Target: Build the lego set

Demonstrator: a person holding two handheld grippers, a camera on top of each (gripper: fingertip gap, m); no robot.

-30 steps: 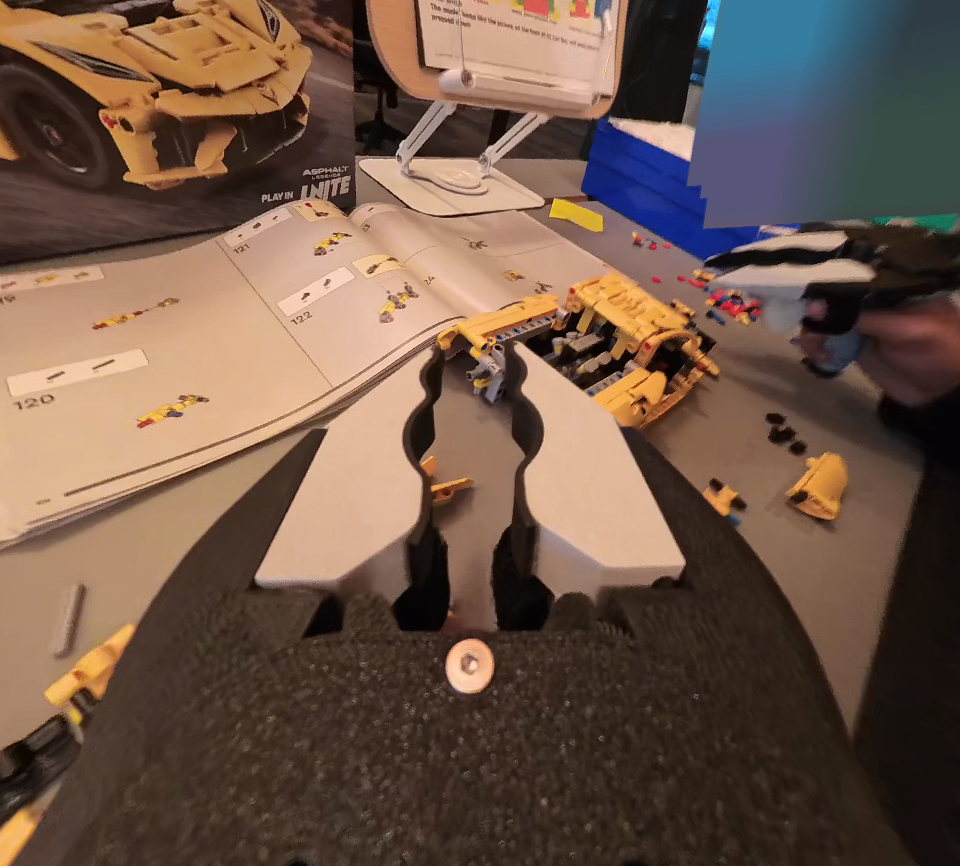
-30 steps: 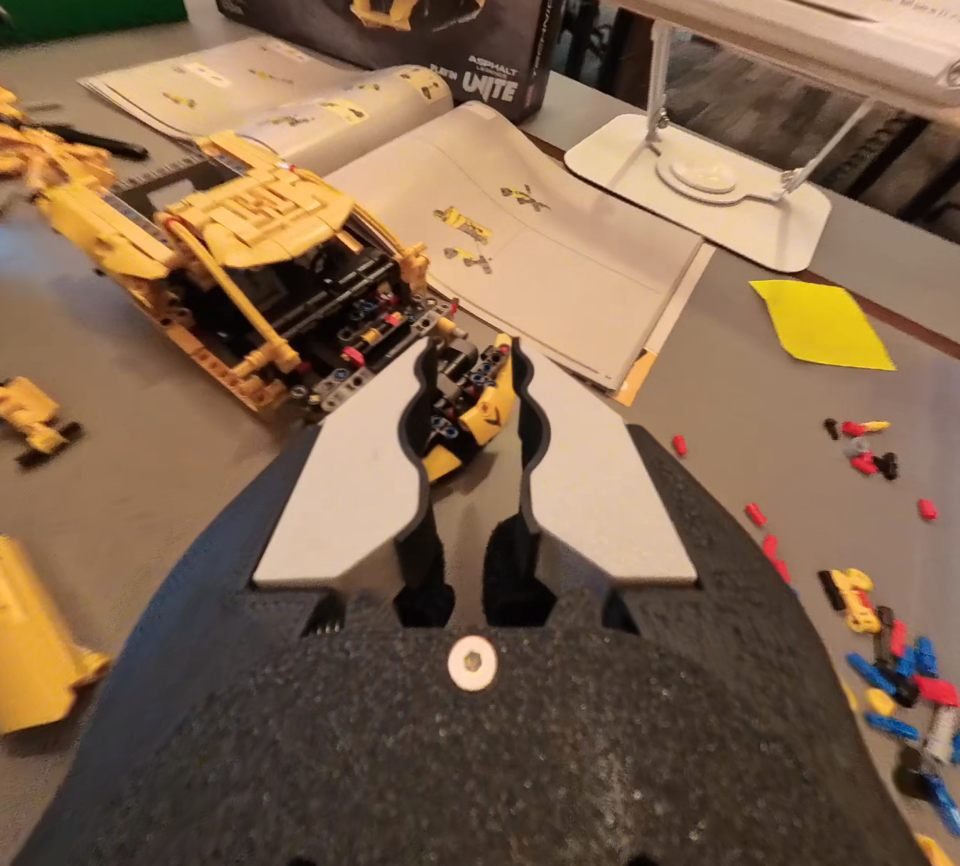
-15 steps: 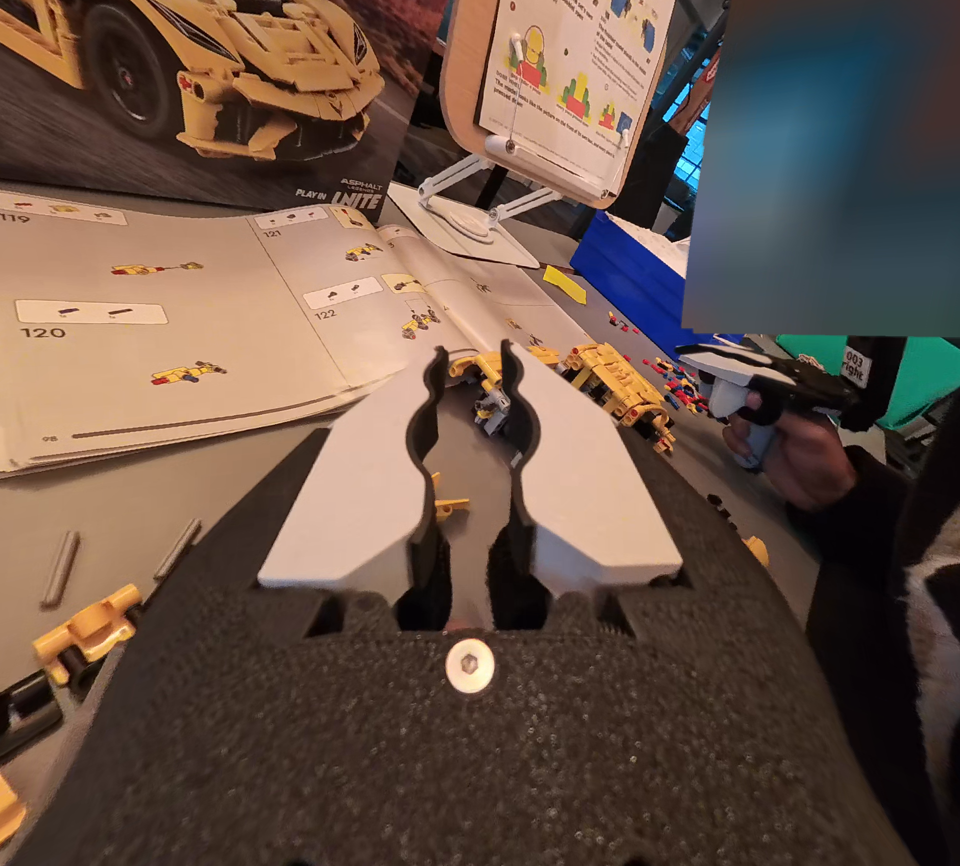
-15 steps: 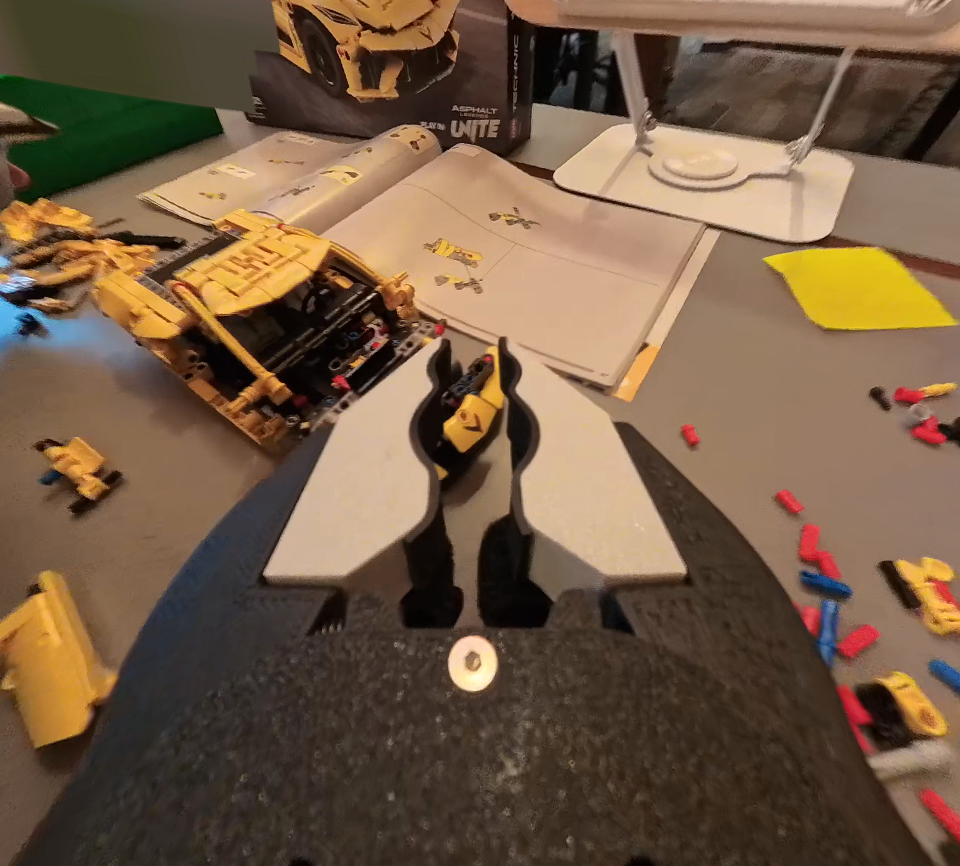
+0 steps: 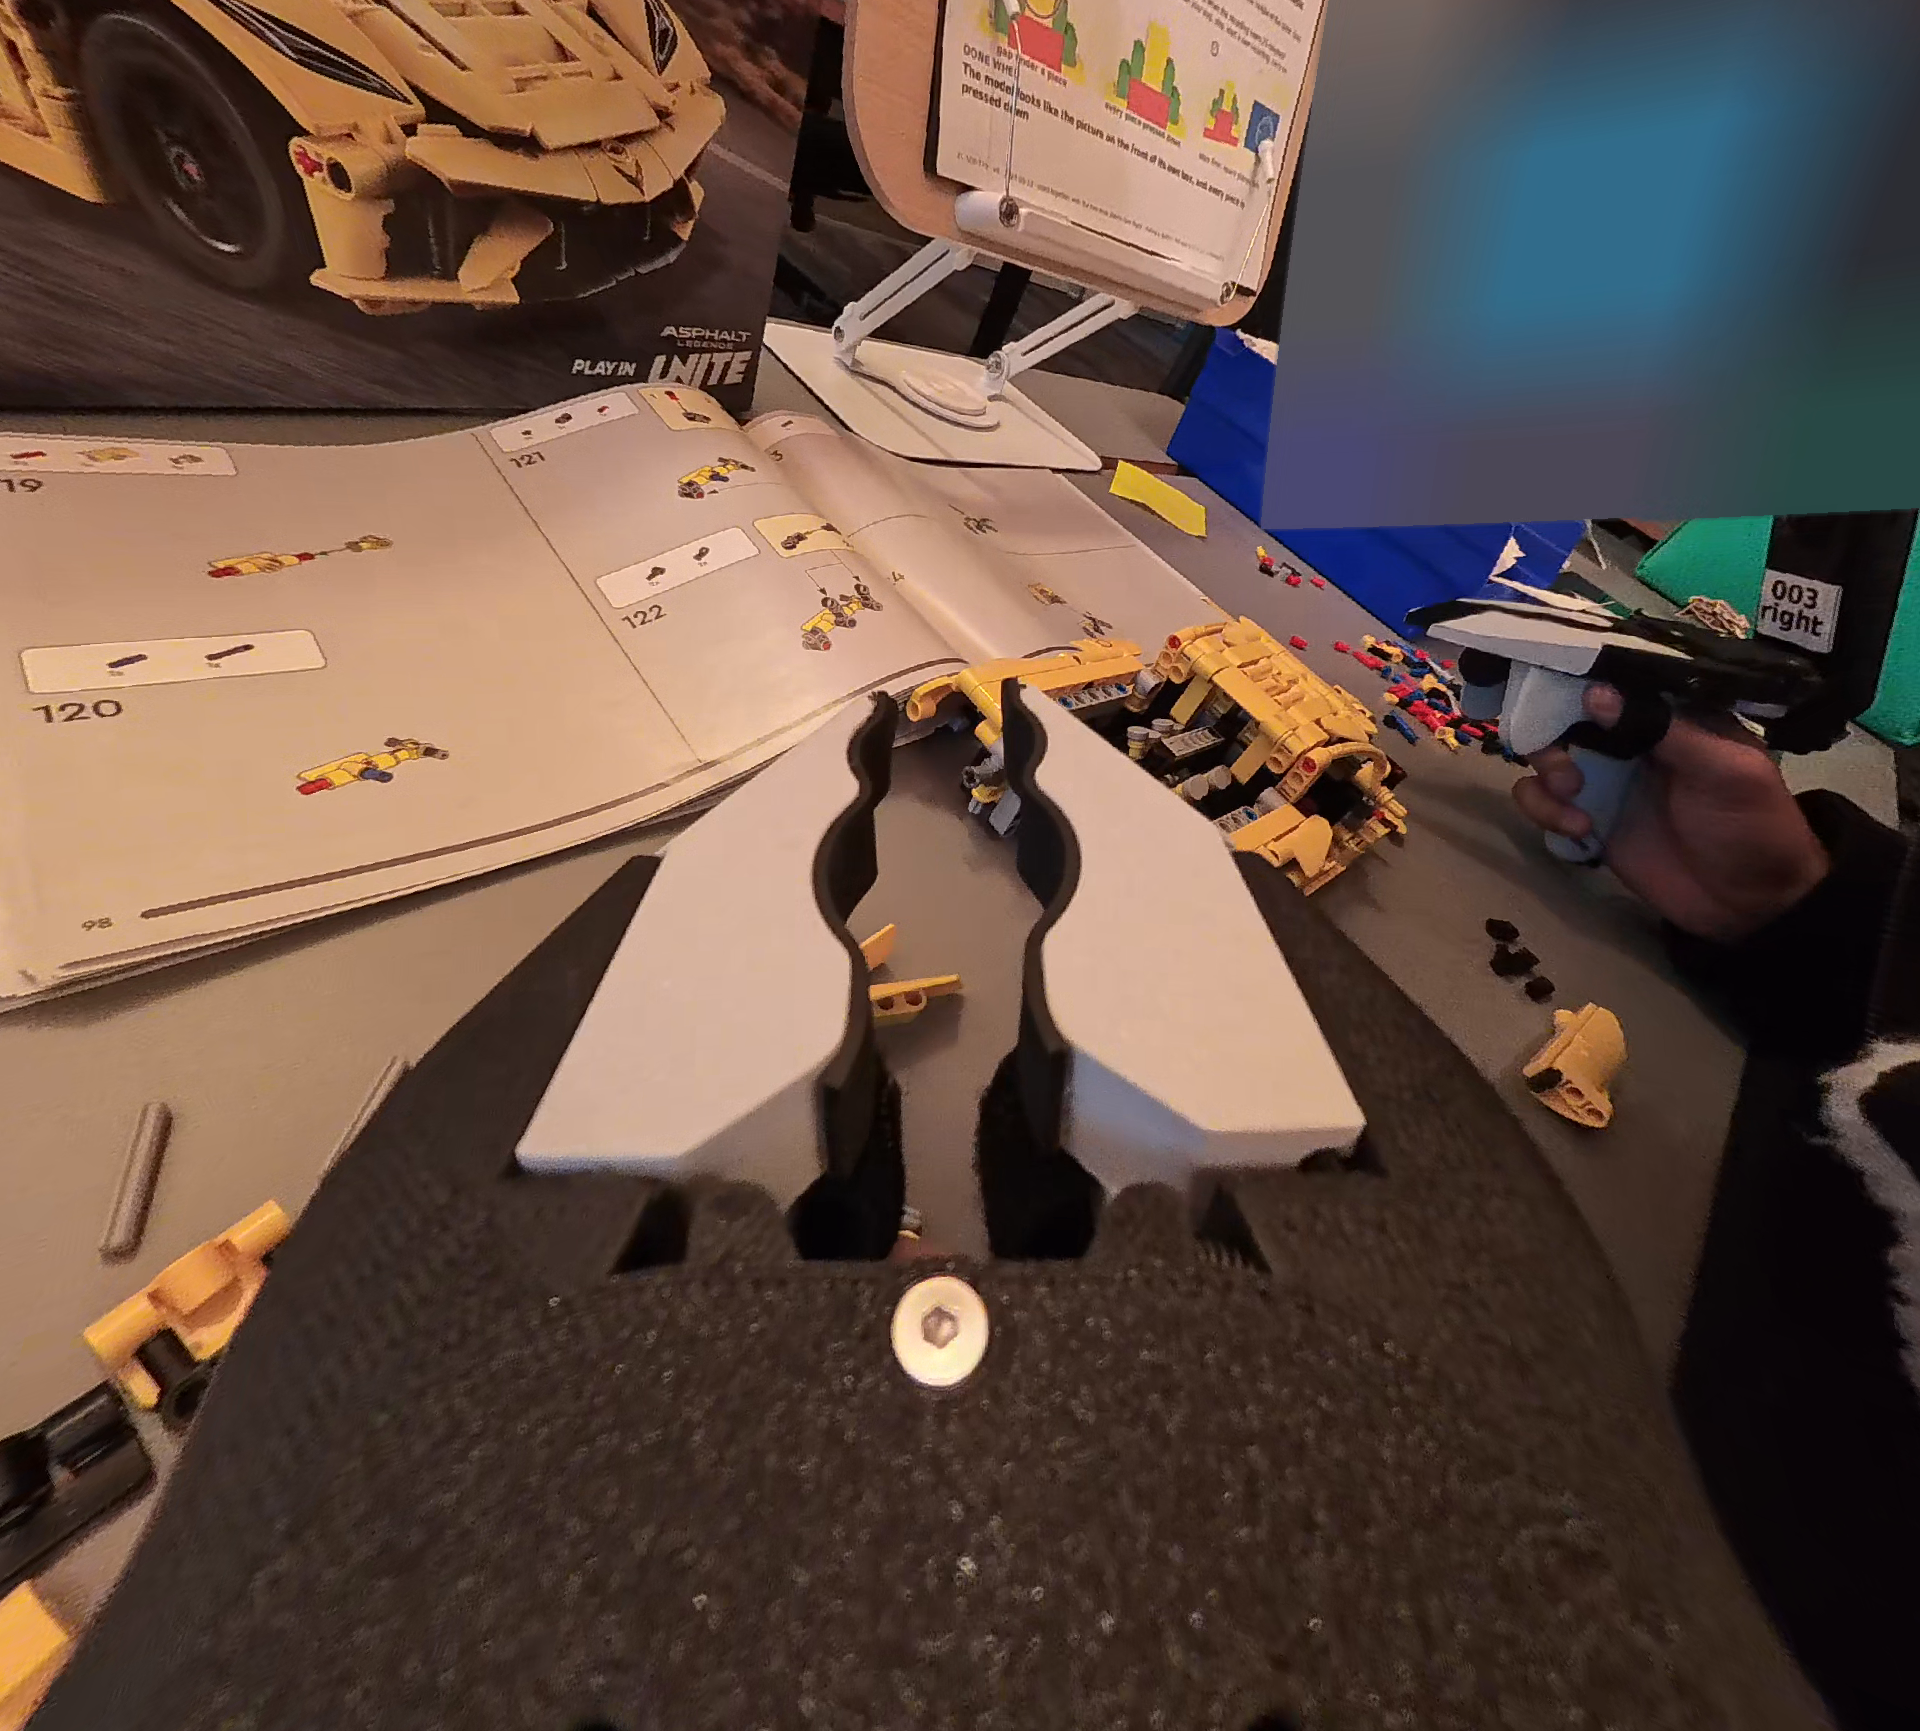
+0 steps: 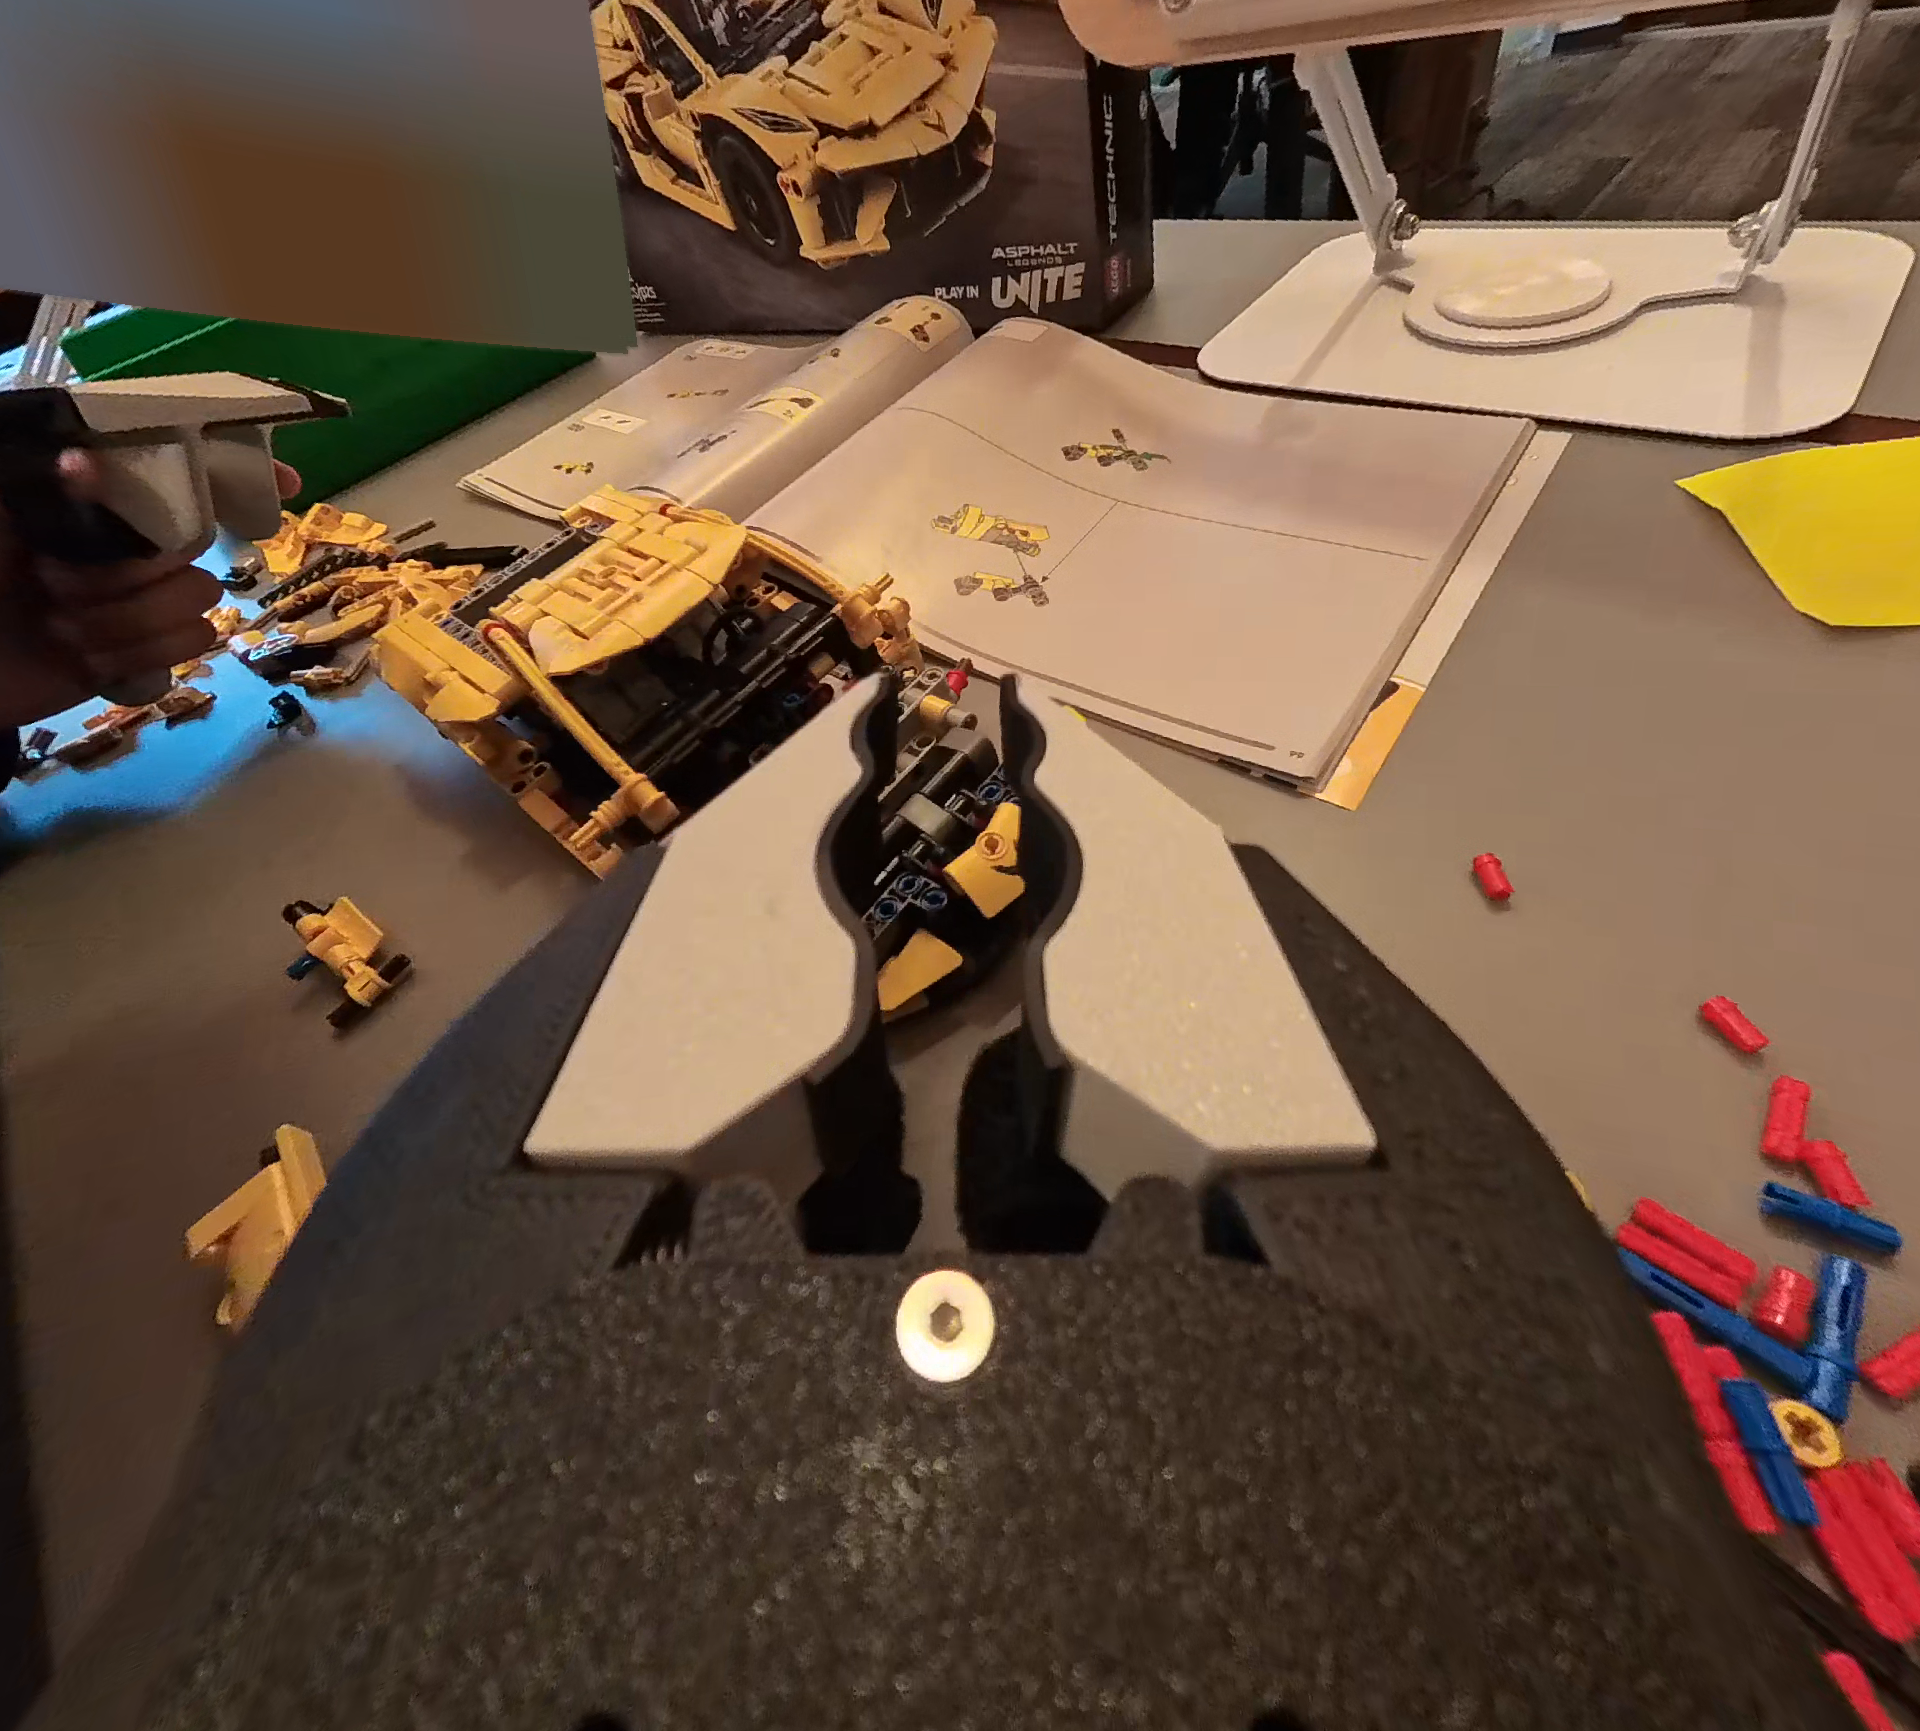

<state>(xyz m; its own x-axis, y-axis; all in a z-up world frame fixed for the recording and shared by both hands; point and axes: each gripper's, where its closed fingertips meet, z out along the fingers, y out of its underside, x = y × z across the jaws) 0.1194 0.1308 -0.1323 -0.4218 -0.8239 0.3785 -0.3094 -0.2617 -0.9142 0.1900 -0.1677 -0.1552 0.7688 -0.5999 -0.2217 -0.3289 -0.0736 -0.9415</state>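
Right gripper [image 6: 940,694] pulled back and raised versus a second ago, jaws parted with a steady gap, gripping nothing; black-and-yellow end of the car model [image 6: 623,632] merely seen through the gap, not pinched. Left gripper [image 5: 940,710] also lifted and swung, view now tilted more toward the booklet [image 5: 364,642]; jaws released, empty, small yellow piece [image 5: 914,995] lying on the desk [image 5: 260,1058] between them, untouched.

Slightly farther: car model resting on the desk at the booklet's near edge, half built, same spot as before. Loose yellow parts [image 6: 348,954] left of it, red and blue pins [image 6: 1787,1266] scattered right. Beyond: booklet open, box [image 6: 883,71] standing behind, document stand [image 6: 1558,310] beside it.

Meaning, as a judgement: no part in hand, both grippers backed off, likely pausing to check the next step; next pick not yet begun.
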